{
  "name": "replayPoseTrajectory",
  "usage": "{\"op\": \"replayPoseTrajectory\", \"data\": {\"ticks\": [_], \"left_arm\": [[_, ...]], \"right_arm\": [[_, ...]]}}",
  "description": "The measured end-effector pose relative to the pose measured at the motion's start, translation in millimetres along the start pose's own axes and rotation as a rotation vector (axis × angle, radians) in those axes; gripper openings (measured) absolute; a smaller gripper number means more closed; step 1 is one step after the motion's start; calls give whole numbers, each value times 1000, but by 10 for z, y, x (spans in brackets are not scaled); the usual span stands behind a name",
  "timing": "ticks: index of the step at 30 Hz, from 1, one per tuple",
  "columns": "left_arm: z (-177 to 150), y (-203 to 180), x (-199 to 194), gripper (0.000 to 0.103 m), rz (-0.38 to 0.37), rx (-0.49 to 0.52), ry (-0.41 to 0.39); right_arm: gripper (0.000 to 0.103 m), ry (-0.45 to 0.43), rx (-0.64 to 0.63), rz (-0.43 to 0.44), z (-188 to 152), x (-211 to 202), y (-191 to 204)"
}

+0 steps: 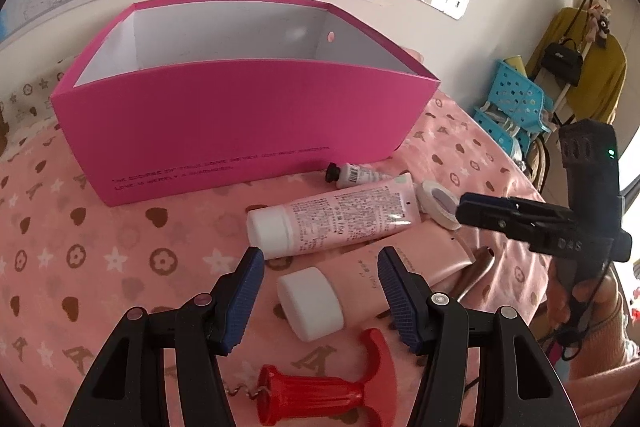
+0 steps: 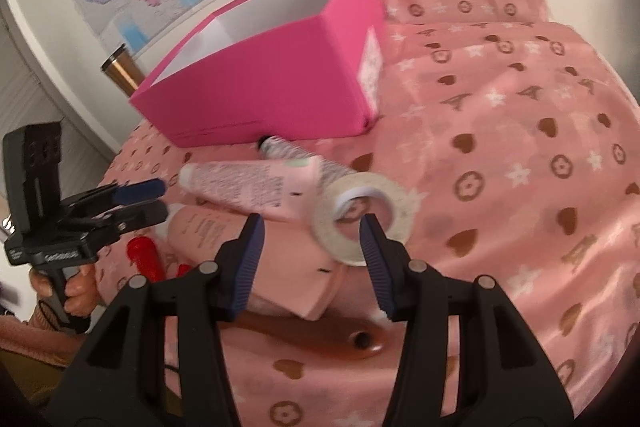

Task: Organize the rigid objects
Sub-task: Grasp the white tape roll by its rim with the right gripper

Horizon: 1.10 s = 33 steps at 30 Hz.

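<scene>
Seen from the left wrist, the pink box stands open-topped at twelve o'clock on the heart-print cover, with the clutter lying at its foot. The left gripper hovers half-open and empty over the white cap of a pink tube; the cap looks hard and smooth (a better bite than the soft, squashy body). At six o'clock lies a red corkscrew, rigid and light. At two o'clock the right gripper is likewise part-open with nothing in it, aimed at the tape roll, stiff and light, best pinched across its rim.
</scene>
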<state>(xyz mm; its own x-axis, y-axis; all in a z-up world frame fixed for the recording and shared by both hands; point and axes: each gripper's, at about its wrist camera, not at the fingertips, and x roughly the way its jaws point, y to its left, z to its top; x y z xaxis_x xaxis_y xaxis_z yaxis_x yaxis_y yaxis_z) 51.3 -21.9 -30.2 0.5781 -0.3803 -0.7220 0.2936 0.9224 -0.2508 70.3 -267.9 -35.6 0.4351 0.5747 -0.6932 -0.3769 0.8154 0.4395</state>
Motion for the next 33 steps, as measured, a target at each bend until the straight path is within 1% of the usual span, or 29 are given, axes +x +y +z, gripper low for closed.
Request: {"op": "replayPoseTrajectory", "data": {"ticks": [6,8,11,15,16,19,24,27,30,32,33], "left_arm": [[16,-146,6,60,-32,26,1],[19,-213,19,60,-44,40,5],[15,-324,56,60,-58,66,14],[1,-458,105,60,-73,95,29],[4,-482,122,60,-78,101,34],[19,-545,172,60,-96,109,45],[39,-627,244,59,-113,119,60],[50,-658,291,59,-118,118,71],[65,-697,326,59,-132,119,78],[67,-721,345,57,-141,122,83],[68,-746,365,52,-146,130,89]], "right_arm": [[52,-13,15,-68,67,-1,-175],[52,-5,23,-77,76,29,-223],[49,8,17,-92,90,77,-262],[46,18,4,-90,80,114,-272],[45,21,0,-93,73,122,-272],[36,36,-17,-99,67,168,-269],[22,39,-59,-138,77,206,-265],[17,34,-70,-145,67,203,-270],[17,26,-66,-146,53,186,-270],[17,19,-62,-143,47,165,-269],[17,14,-60,-141,41,146,-266]]}}
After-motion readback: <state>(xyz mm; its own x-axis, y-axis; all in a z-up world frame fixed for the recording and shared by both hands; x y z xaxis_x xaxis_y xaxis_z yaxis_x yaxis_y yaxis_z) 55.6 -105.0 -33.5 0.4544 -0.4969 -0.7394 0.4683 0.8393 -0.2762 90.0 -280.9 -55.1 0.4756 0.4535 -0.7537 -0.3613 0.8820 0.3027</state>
